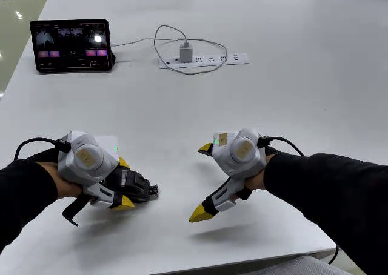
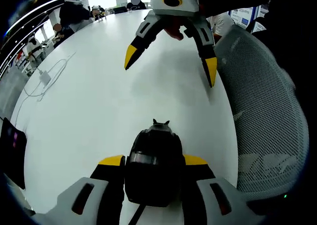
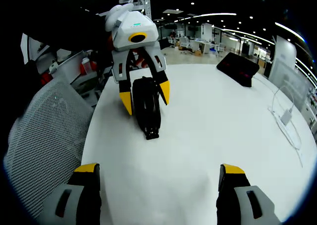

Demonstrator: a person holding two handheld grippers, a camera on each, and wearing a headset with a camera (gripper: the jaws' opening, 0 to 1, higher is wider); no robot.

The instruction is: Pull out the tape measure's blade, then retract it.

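- White table [image 1: 182, 93] bears the tape [image 1: 138, 187], clamped in the left gripper [image 1: 124, 183].
- Tape's long axis and blade hook [image 1: 155, 192] point at the right gripper [image 1: 201, 181], near the tape, jaws wide apart.

The left hand-held gripper [image 1: 125, 183] and right hand-held gripper [image 1: 200, 182] have pale grey shells, yellow-tipped jaws, black cables [image 1: 30, 142]; sleeves [image 1: 330, 190] are black.
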